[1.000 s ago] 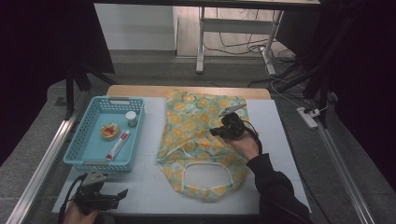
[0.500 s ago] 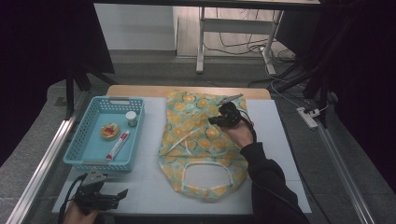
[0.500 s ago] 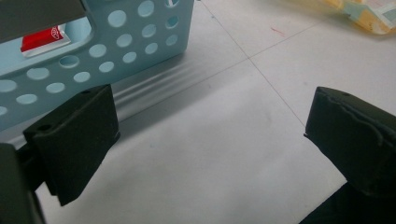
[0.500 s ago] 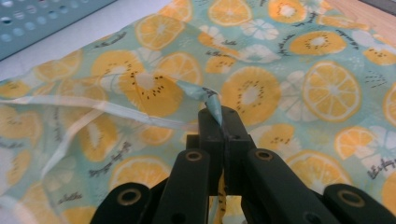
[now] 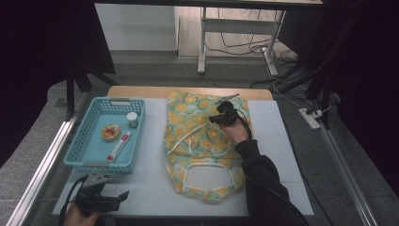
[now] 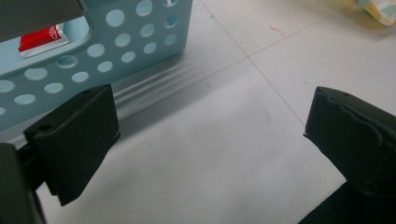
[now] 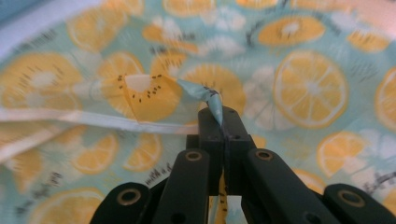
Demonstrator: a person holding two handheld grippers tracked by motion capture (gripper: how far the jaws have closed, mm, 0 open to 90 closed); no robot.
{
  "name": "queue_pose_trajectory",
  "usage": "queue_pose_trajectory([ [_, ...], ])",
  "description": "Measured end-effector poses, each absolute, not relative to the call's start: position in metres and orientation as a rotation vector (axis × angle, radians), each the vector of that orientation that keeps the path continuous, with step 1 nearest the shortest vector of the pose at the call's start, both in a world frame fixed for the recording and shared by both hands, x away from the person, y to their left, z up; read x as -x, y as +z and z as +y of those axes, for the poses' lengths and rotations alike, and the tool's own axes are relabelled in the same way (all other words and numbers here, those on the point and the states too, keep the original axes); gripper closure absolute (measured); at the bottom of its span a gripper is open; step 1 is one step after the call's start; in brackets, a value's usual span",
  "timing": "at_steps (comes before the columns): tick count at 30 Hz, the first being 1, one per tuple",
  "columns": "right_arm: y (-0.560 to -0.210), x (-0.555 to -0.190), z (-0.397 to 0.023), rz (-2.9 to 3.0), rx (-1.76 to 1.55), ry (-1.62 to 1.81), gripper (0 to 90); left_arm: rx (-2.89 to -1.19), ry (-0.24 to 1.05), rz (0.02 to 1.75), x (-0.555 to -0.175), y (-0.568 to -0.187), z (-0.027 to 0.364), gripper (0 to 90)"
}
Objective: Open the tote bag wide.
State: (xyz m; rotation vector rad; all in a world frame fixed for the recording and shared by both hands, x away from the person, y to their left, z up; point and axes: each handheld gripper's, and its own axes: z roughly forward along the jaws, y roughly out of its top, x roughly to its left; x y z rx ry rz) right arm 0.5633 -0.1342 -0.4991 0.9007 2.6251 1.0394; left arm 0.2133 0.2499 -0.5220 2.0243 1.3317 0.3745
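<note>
right gripper (image 5: 222,117) clamped on fruit-print apron (image 5: 202,146) corner, carried from right edge toward desk middle | fold underway | left gripper (image 5: 115,198) jaws apart, parked near-left corner

Right gripper (image 5: 225,114): pinching a fold of the bag (image 5: 202,141), has travelled from the bag's right edge toward the table's far side.
Bag: its near-right corner now folded over, white trim crossing the fruit print.
</note>
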Motion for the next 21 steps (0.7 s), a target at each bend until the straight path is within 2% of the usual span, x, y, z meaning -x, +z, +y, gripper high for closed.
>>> queue_pose_trajectory([
  [3,-0.513,-0.564,-0.134,2.642,-0.917,0.991,89.0,-2.027,0.376,1.328,-0.213,-0.522,0.25,3.1],
  [6,-0.52,-0.565,-0.134,2.651,-0.937,0.974,83.0,-2.029,0.38,1.327,-0.213,-0.522,0.249,3.1],
  [10,-0.515,-0.564,-0.135,2.63,-0.955,0.97,67.6,-2.03,0.38,1.328,-0.213,-0.522,0.249,3.2],
  [21,-0.49,-0.546,-0.145,2.595,-0.93,1.068,40.1,-2.031,0.382,1.329,-0.213,-0.522,0.249,3.3],
])
